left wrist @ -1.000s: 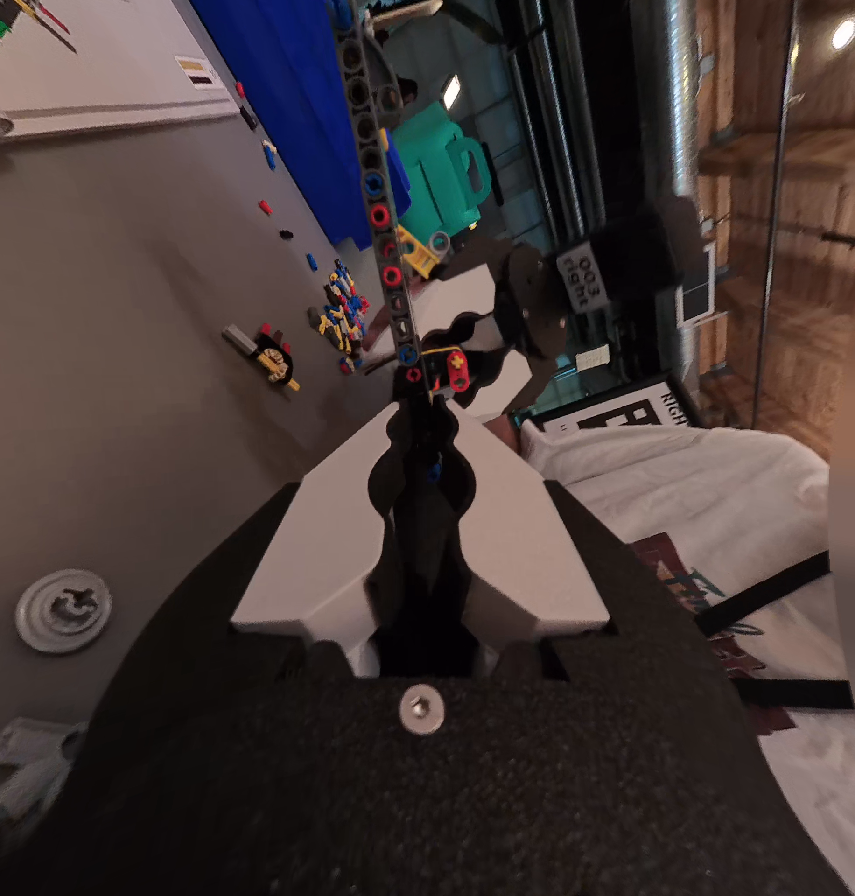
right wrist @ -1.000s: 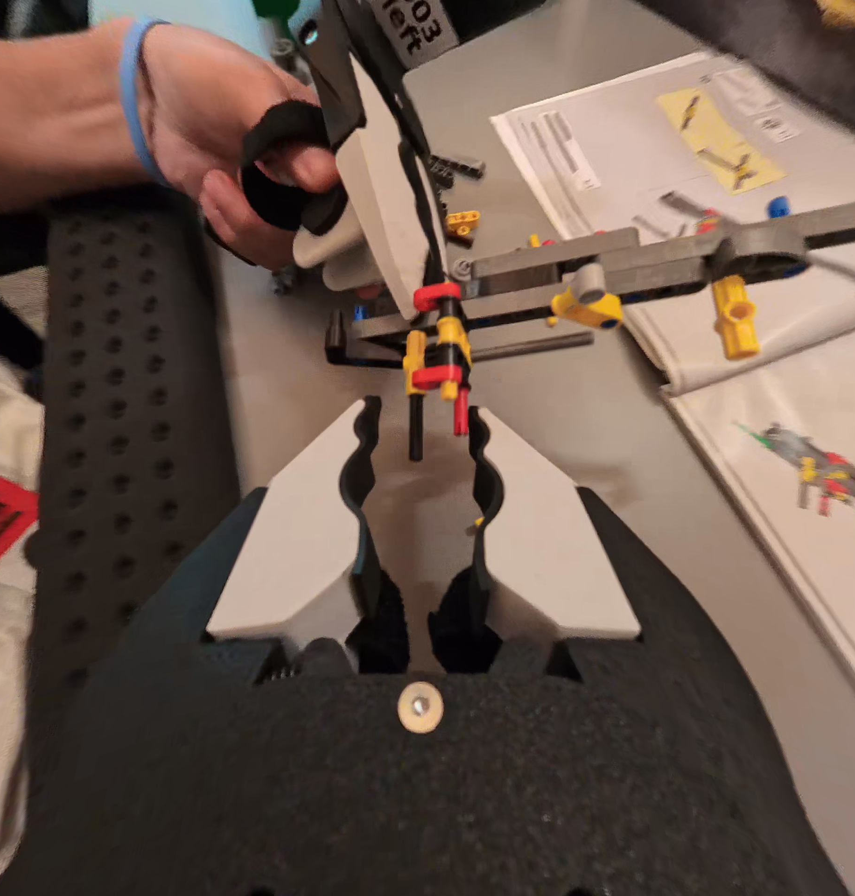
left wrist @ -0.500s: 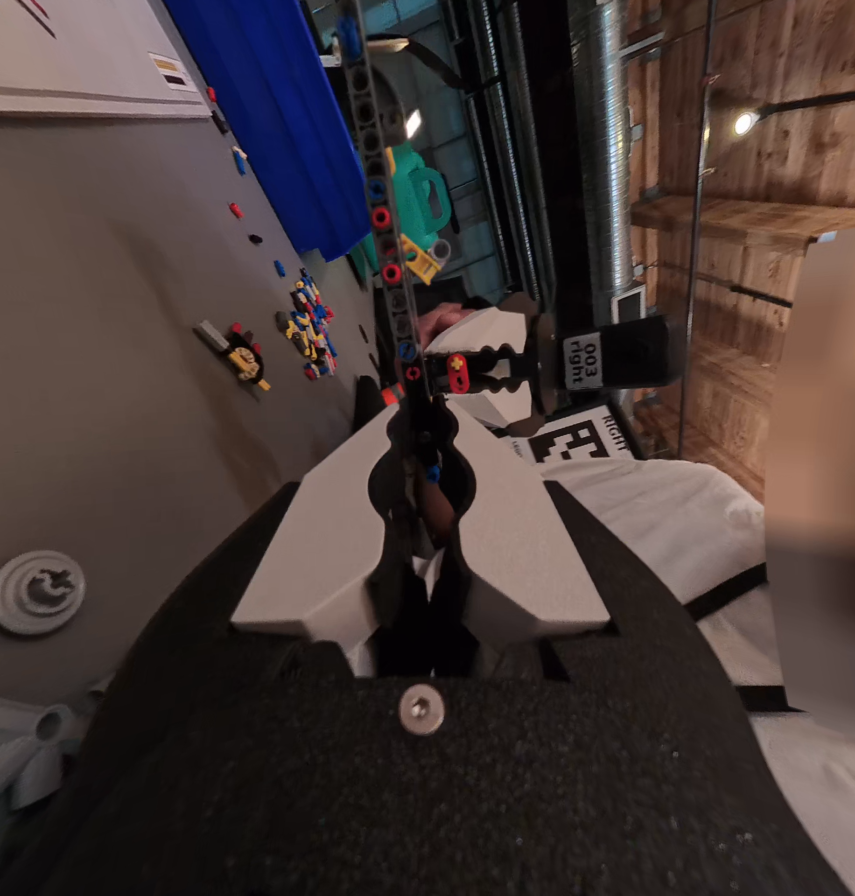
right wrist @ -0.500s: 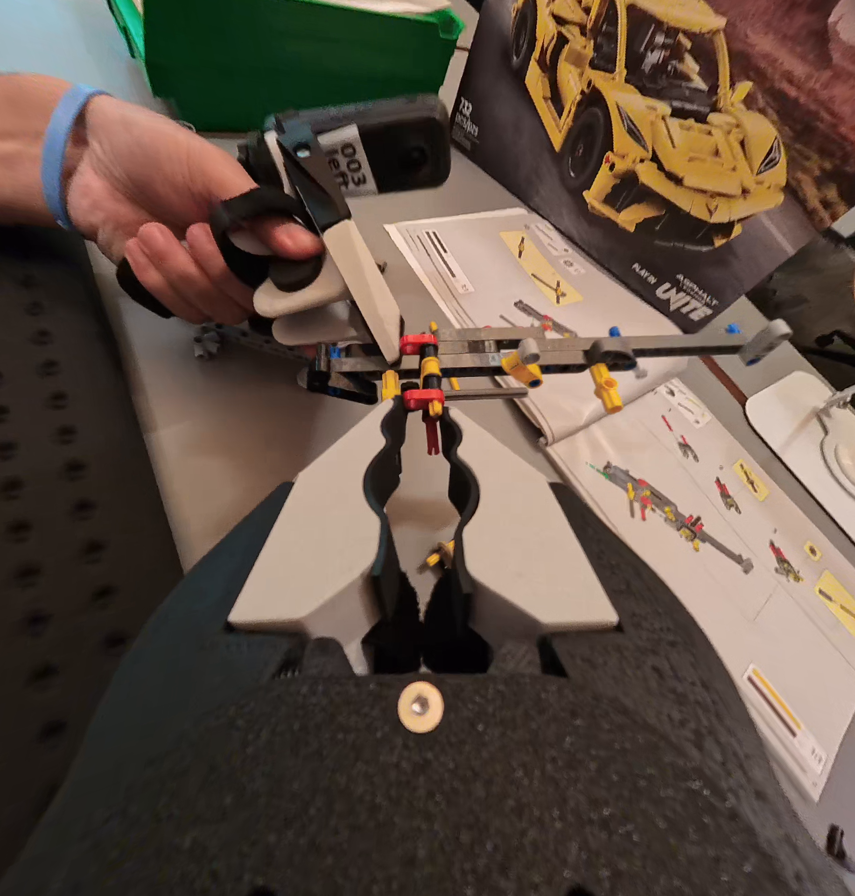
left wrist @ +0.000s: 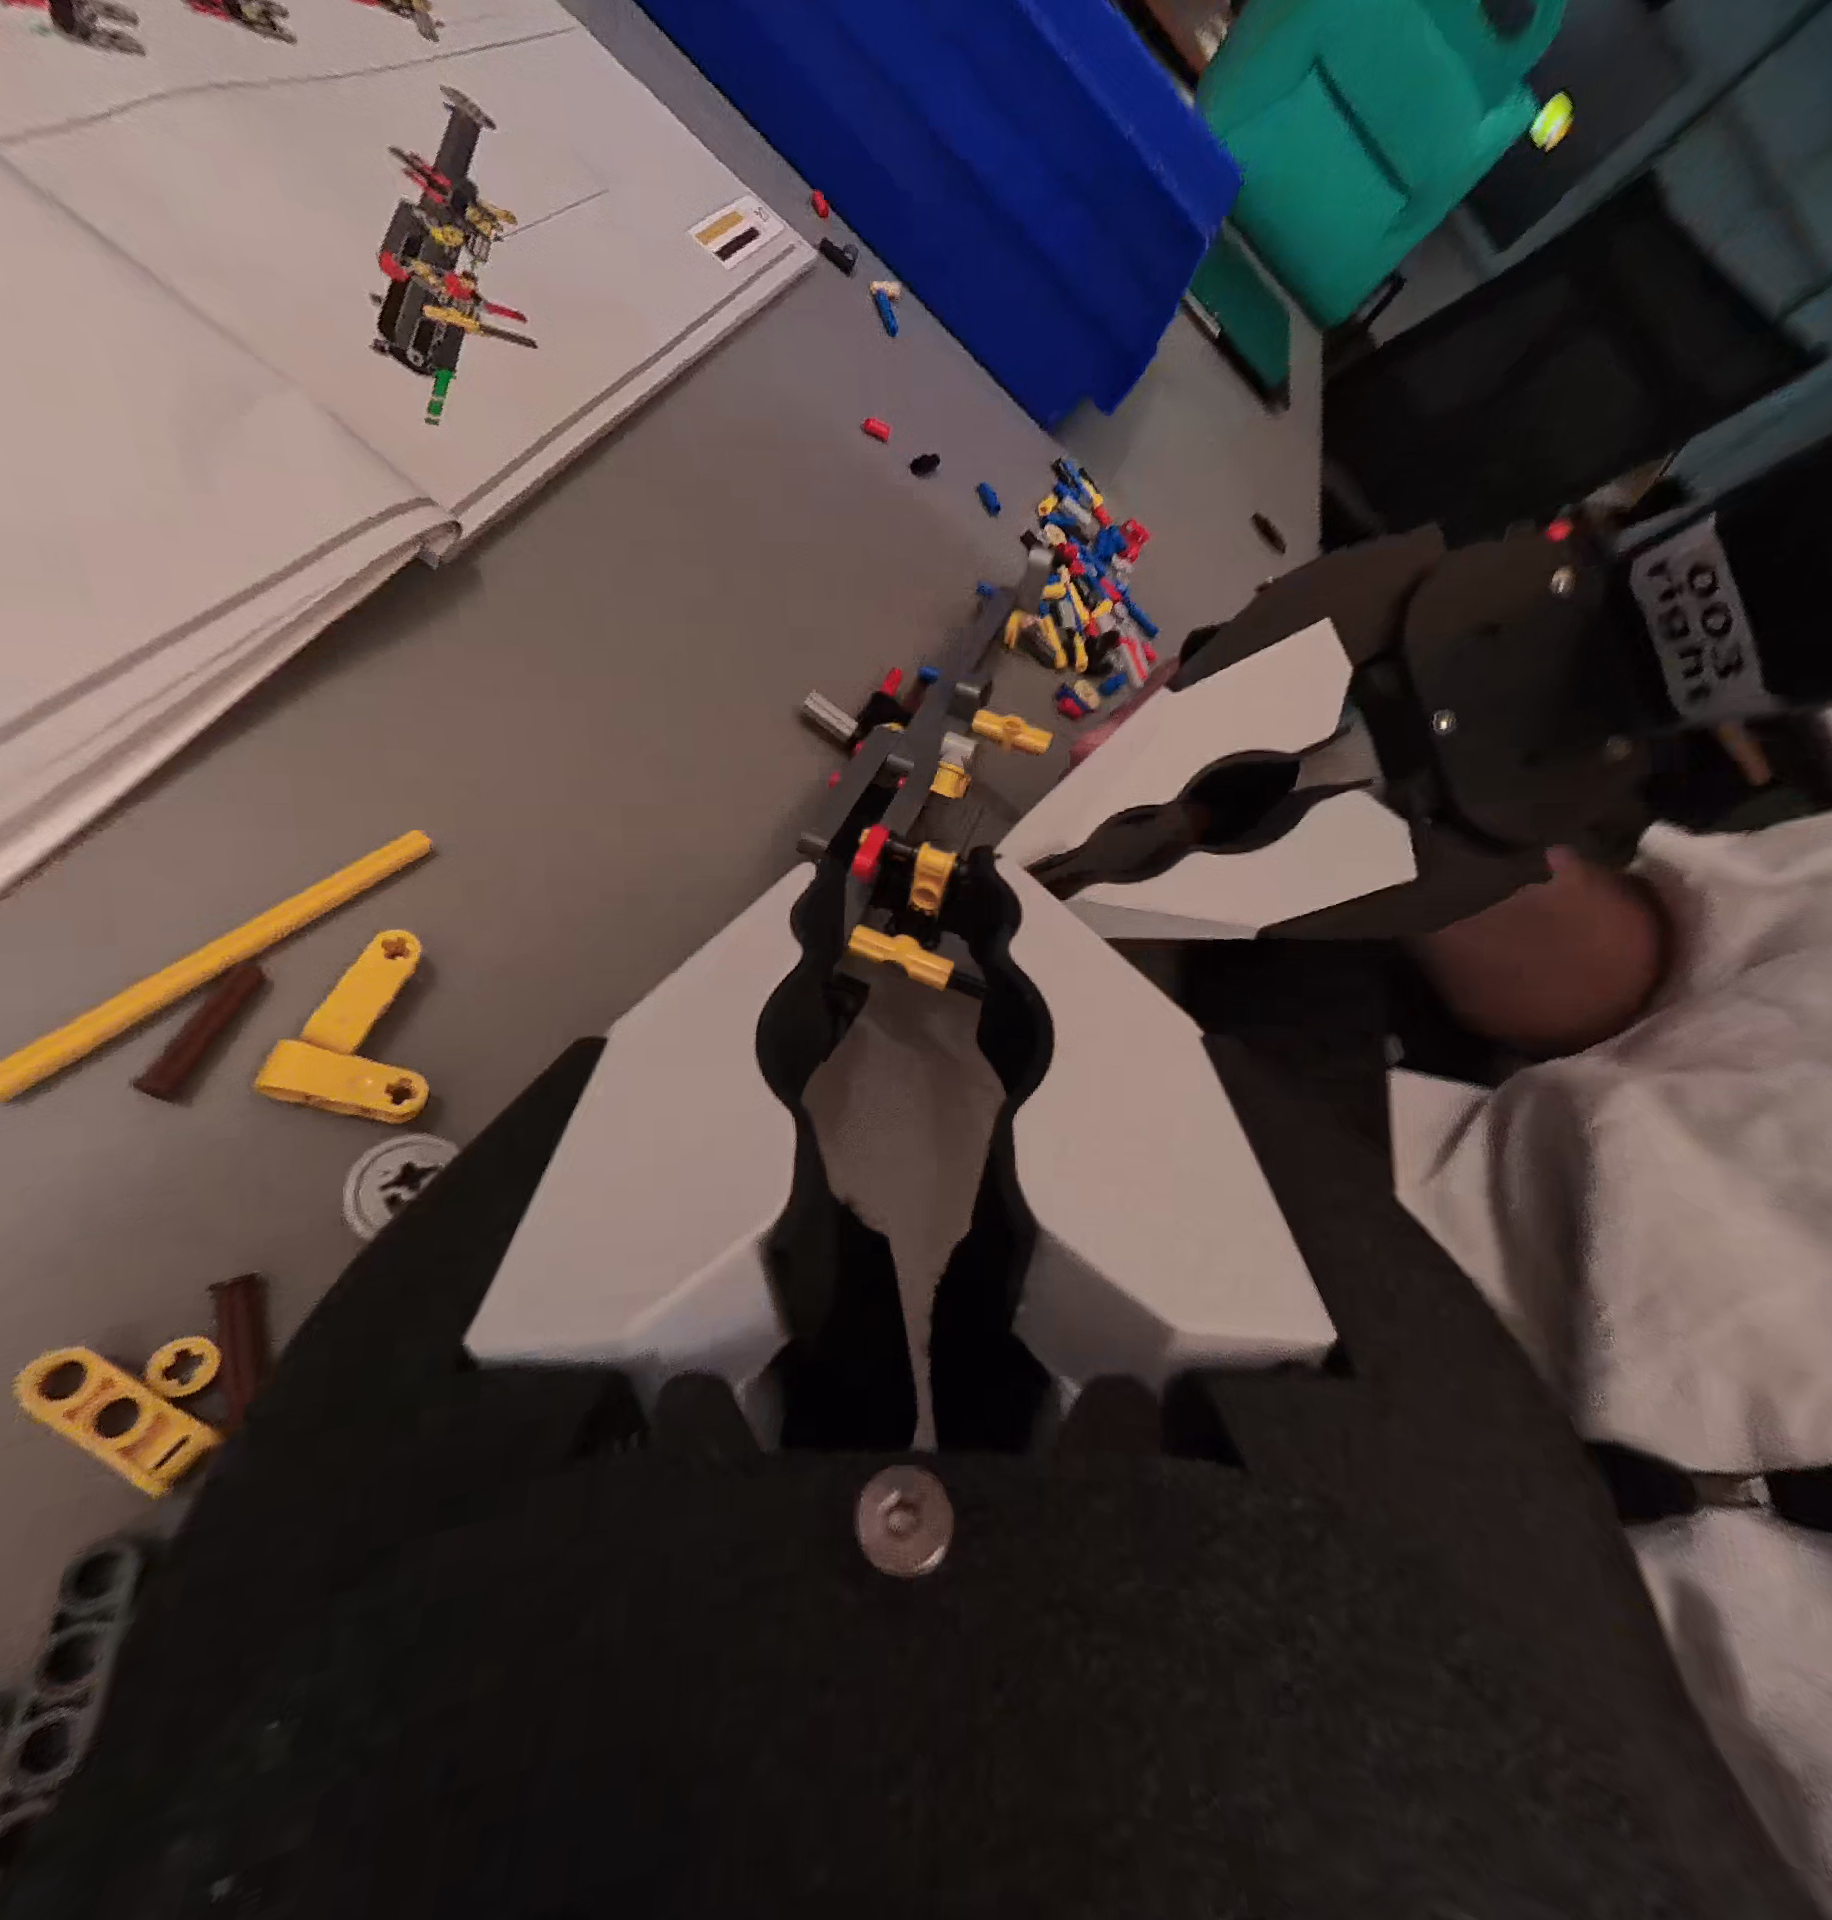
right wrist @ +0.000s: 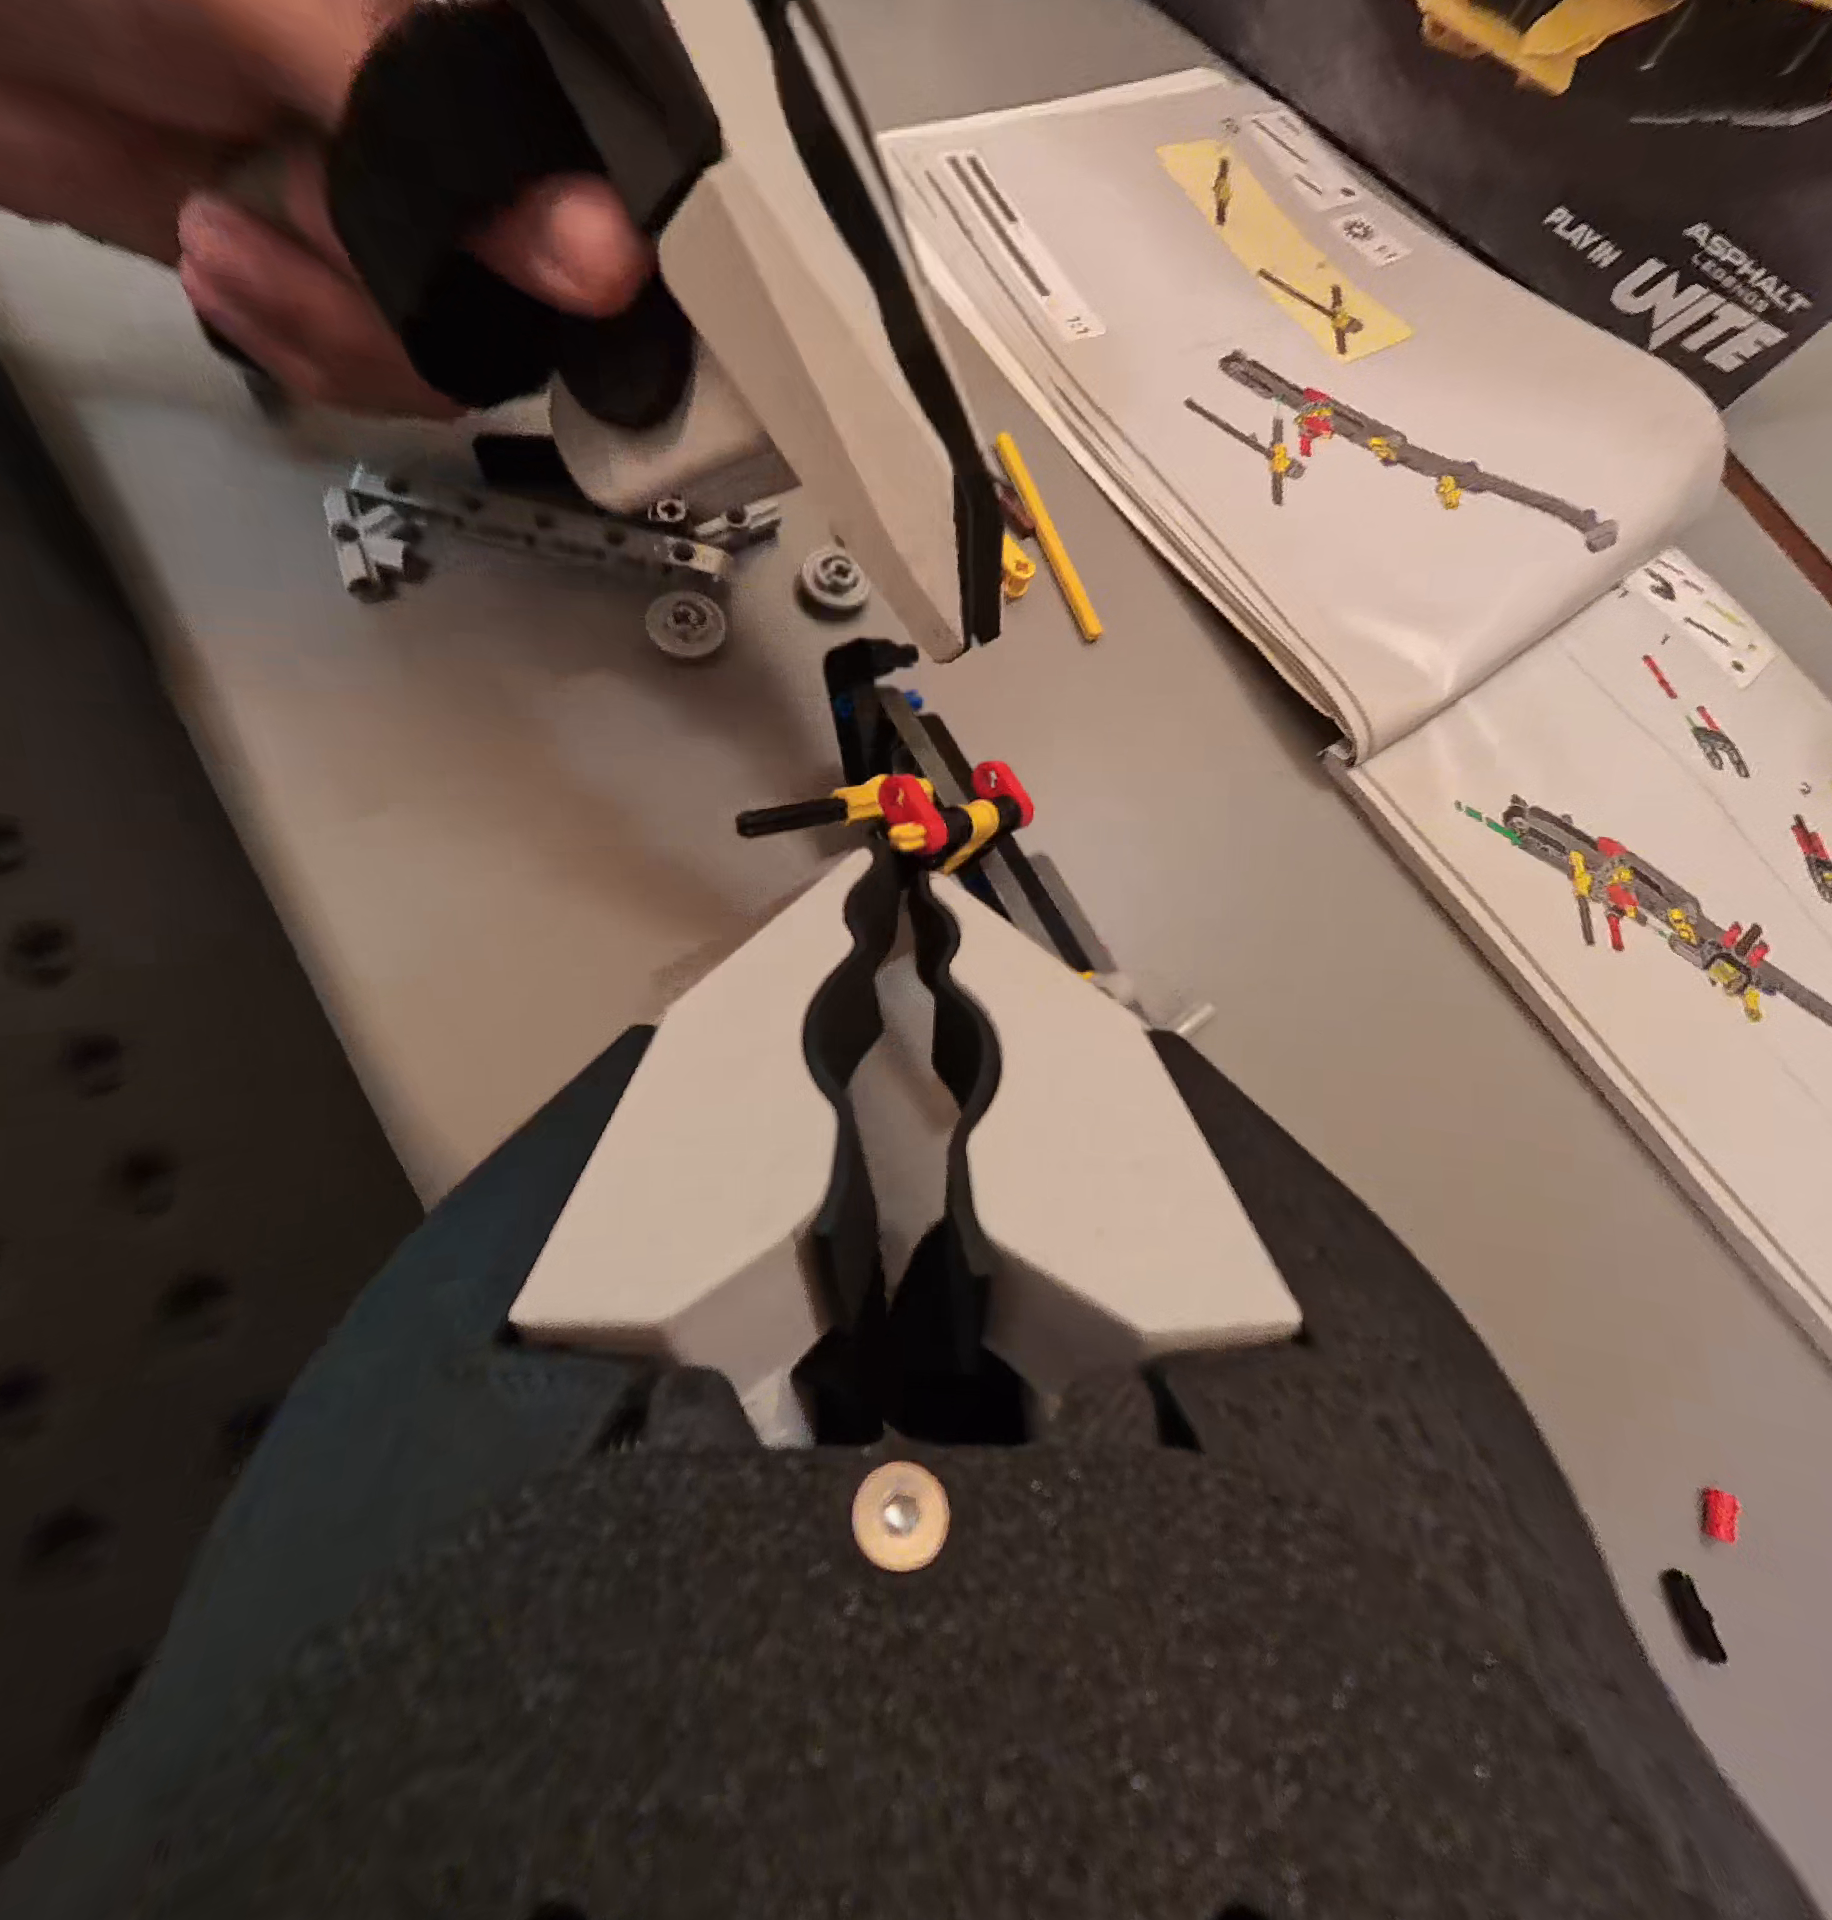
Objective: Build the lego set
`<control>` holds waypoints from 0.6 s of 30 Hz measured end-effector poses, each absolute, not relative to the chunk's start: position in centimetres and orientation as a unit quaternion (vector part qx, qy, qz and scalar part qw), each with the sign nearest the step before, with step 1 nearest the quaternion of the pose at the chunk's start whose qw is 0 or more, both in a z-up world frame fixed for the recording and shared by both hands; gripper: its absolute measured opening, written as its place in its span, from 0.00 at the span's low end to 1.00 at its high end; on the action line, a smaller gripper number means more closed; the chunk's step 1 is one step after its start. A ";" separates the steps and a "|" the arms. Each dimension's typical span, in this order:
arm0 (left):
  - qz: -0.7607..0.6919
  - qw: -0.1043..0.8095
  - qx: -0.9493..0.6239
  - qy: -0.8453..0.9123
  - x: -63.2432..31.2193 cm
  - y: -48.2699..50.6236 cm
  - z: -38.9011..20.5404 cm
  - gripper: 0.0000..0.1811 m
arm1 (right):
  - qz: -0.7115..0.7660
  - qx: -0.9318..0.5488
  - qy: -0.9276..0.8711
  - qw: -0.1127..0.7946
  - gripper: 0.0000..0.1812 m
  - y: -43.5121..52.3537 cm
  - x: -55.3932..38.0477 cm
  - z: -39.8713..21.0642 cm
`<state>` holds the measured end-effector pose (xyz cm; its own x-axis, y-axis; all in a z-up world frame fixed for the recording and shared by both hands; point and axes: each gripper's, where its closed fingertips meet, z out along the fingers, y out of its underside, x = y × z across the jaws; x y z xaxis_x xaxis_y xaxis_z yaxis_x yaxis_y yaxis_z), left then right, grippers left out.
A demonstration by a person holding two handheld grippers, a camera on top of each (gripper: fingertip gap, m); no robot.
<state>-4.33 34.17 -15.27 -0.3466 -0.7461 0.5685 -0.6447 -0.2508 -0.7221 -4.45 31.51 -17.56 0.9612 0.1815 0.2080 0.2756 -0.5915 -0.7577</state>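
The handover seems done. Half a second ago my left claw [left wrist: 907, 894] was clamped on the long grey lego beam assembly with red and yellow connectors [right wrist: 933, 816]. Now its jaws stand wide apart, with the connector end of the assembly between the tips; whether the pads still touch it, I cannot tell. My right claw [right wrist: 907, 878] was open around the red pin before. Now it is almost closed and pinches the assembly at the red and yellow cluster. The assembly has also turned: it now hangs tilted above the grey counter [left wrist: 631, 623], near the open white instruction booklet [right wrist: 1411, 312]. I judge the left claw is now free to fetch the next piece.
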 end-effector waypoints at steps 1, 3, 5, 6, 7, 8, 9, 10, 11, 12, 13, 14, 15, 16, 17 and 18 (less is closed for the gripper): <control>-0.537 0.064 -0.554 0.633 -4.4 34.0 -15.3 0.12 | -0.053 -0.890 -0.140 0.430 0.00 31.5 -4.5 -17.8; -0.515 0.098 -0.502 0.688 -4.9 33.2 -15.0 0.14 | -0.038 -0.887 -0.178 0.425 0.00 31.3 -5.3 -18.4; -0.475 0.150 -0.448 0.743 -5.2 32.9 -15.3 0.20 | -0.024 -0.883 -0.199 0.424 0.00 31.0 -5.8 -18.6; -0.454 0.164 -0.424 0.766 -5.5 32.6 -15.7 0.21 | -0.013 -0.888 -0.197 0.415 0.00 30.8 -5.9 -18.9; -0.437 0.167 -0.407 0.785 -5.8 32.4 -16.3 0.22 | 0.002 -0.893 -0.199 0.405 0.01 30.3 -6.1 -19.1; -0.421 0.167 -0.400 0.797 -5.9 32.4 -16.8 0.23 | 0.008 -0.894 -0.196 0.404 0.02 29.8 -6.1 -18.9; -0.407 0.163 -0.400 0.805 -5.9 32.4 -17.3 0.25 | 0.009 -0.895 -0.190 0.403 0.05 29.3 -5.7 -18.6; -0.396 0.159 -0.401 0.811 -5.9 32.5 -17.7 0.26 | 0.007 -0.897 -0.183 0.401 0.09 28.7 -5.1 -18.3; -0.390 0.157 -0.401 0.814 -5.8 32.6 -17.9 0.28 | -0.004 -0.900 -0.164 0.403 0.13 28.4 -3.9 -18.0; -0.388 0.153 -0.399 0.817 -5.7 32.4 -18.0 0.30 | -0.021 -0.904 -0.140 0.403 0.15 28.1 -2.5 -17.7; -0.387 0.148 -0.394 0.820 -5.6 32.2 -18.0 0.31 | -0.034 -0.909 -0.121 0.398 0.17 27.9 -1.4 -17.6; -0.378 0.145 -0.392 0.826 -5.5 32.2 -18.3 0.31 | -0.039 -0.911 -0.108 0.396 0.20 27.9 -0.8 -17.7; -0.367 0.143 -0.387 0.834 -5.5 32.0 -18.6 0.32 | -0.040 -0.912 -0.096 0.397 0.22 28.1 -0.6 -17.7; -0.359 0.141 -0.377 0.842 -5.6 31.8 -19.0 0.31 | -0.043 -0.912 -0.085 0.399 0.21 28.4 -0.7 -17.8; -0.353 0.141 -0.369 0.848 -5.7 31.5 -19.2 0.30 | -0.047 -0.913 -0.080 0.398 0.21 28.6 -1.0 -18.0; -0.349 0.141 -0.361 0.854 -5.8 31.3 -19.5 0.30 | -0.047 -0.914 -0.086 0.393 0.20 28.7 -1.6 -18.3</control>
<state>-5.84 31.25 -19.49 -0.7003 -0.7138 0.0107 -0.5170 0.4968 -0.6970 -1.56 28.74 -18.27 0.9807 0.1200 0.1544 0.1946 -0.6759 -0.7109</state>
